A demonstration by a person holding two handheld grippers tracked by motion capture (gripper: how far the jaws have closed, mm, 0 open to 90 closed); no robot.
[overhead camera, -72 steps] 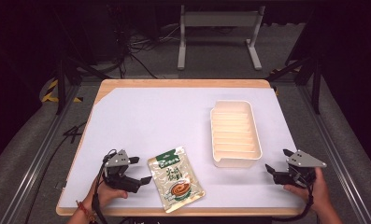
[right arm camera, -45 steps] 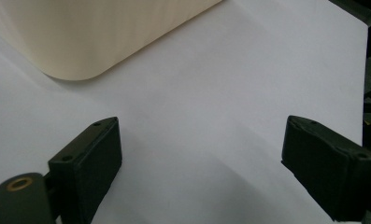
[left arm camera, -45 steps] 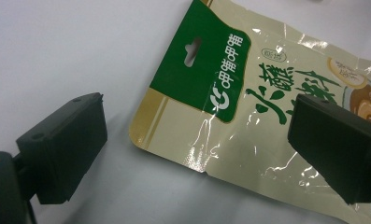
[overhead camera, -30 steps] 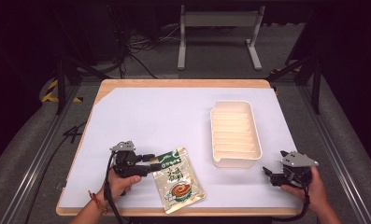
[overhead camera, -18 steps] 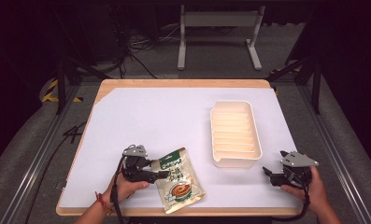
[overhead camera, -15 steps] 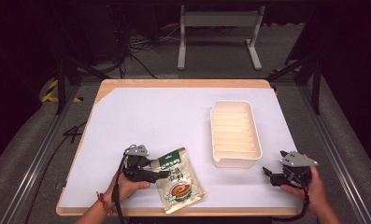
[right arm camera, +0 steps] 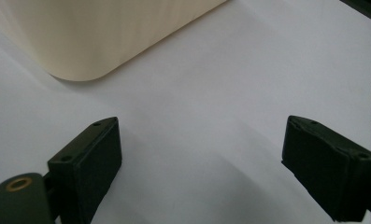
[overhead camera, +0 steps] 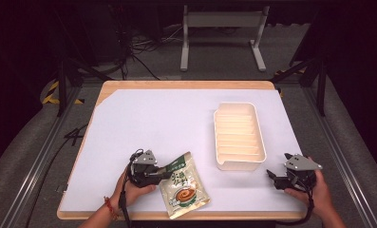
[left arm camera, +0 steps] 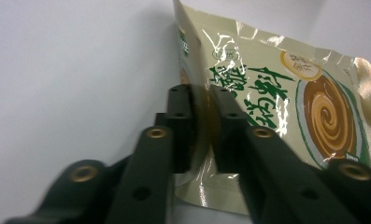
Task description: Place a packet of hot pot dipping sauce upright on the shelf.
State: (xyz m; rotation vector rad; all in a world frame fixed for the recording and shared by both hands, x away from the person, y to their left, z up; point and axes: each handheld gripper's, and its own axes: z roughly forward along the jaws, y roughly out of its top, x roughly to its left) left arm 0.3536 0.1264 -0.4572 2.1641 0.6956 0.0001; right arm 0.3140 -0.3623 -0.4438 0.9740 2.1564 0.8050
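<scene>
Pinched between the fingers (left arm camera: 181, 126) of the left gripper (left arm camera: 199, 135): the near-left edge of a glossy food pouch (left arm camera: 272, 112), beige with green print and a brown swirl pictured on its face. Fingers nearly together, only the thin film of the pouch between them, one finger on each side of the raised edge. Rest of the pouch spread flat on the white tabletop (overhead camera: 162, 123), well to the near-left of the cream tray (overhead camera: 238, 135), close to the tabletop's near edge. Held by the left hand (overhead camera: 136, 185) just to the left of the pouch (overhead camera: 183, 185), with a red band at the wrist and a black cable trailing toward the near edge.

Spread wide apart, with nothing between them: the fingers (right arm camera: 92, 163) of the right gripper (right arm camera: 202, 172), hovering over bare white tabletop just off the near-right corner of the tray (right arm camera: 94, 32). Gripped by the right hand (overhead camera: 314, 187), with a grey three-cornered plate on top, near and to the right of the tray, apart from it.

Tray long, ribbed inside, nothing in it, lengthwise toward the far edge, right of the tabletop's middle.
</scene>
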